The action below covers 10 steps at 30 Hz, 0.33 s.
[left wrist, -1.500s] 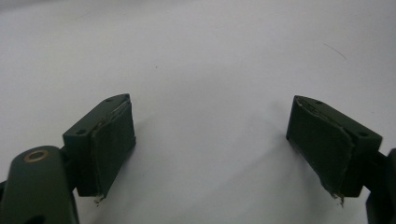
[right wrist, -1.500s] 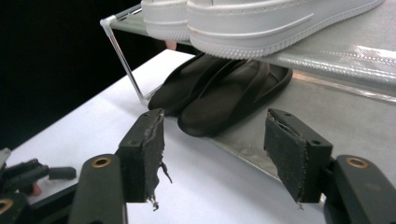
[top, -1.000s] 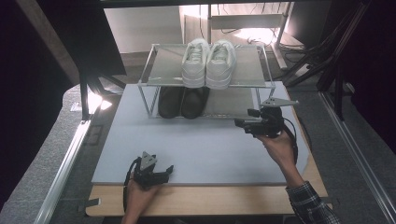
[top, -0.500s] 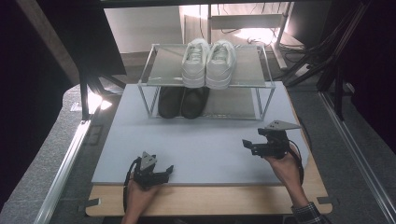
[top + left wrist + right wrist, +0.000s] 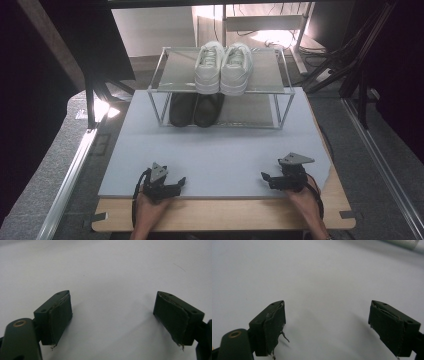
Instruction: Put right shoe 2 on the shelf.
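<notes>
Two grippers sat low at the near edge of the counter point(image 5: 220, 207), both empty with their jaws spread wide: the left gripper point(image 5: 172, 184) had not moved over the last second, while the right gripper point(image 5: 267, 178) had drawn back from just beside the rack point(image 5: 282, 95) to a spot level with its partner. That retreat, with nothing carried, reads as a placing step finished and both hands back at rest, so the work with the shoes looks done or paused. In the left gripper view the left gripper point(image 5: 112, 315) showed two blocky dark pads point(image 5: 60, 317), their rubber facing frayed at the lower corners, above a smooth, matte, pale grey mat point(image 5: 220, 150). The right gripper point(image 5: 327, 325) looked the same, with a loose thread hanging from one pad. The mat was a flat rectangular sheet laid over a wooden board whose pale edge showed at the front. Farther off stood the rack, a thin metal frame with two flat tiers. On its lower tier, black shoes point(image 5: 195, 109) sat side by side, dull and dark, toes toward the person. On the top tier, white sneakers point(image 5: 222, 67) stood paired and touching, laced, smooth-surfaced, with thick rounded soles, well apart from both grippers.
</notes>
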### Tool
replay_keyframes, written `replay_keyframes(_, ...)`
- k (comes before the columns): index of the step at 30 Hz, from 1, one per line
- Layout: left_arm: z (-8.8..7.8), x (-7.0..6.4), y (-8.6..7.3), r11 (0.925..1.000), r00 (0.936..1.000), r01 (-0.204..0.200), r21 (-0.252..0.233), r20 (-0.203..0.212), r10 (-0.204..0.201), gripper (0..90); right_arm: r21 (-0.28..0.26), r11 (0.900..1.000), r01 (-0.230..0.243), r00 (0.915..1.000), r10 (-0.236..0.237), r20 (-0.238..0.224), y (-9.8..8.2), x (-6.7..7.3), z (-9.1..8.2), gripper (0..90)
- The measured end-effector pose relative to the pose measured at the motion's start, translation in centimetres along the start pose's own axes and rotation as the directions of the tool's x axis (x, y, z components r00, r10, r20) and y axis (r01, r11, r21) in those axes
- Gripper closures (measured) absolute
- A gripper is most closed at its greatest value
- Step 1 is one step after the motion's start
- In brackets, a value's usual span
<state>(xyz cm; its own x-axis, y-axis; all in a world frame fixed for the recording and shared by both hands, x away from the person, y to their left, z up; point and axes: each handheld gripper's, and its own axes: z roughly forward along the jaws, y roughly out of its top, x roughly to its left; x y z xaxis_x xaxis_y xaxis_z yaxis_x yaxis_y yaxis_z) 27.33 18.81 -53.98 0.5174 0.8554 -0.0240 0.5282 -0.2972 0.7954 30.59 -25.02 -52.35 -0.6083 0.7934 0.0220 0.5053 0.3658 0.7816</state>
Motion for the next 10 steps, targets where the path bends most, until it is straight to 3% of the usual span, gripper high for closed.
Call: replay_keyframes(10,0.01,0.01,0.0,1.0,1.0,0.001,0.0,0.001,-0.001,15.0,-0.034,0.999,0.0,0.9997,0.001,0.024,-1.14,0.35,0.19,14.9)
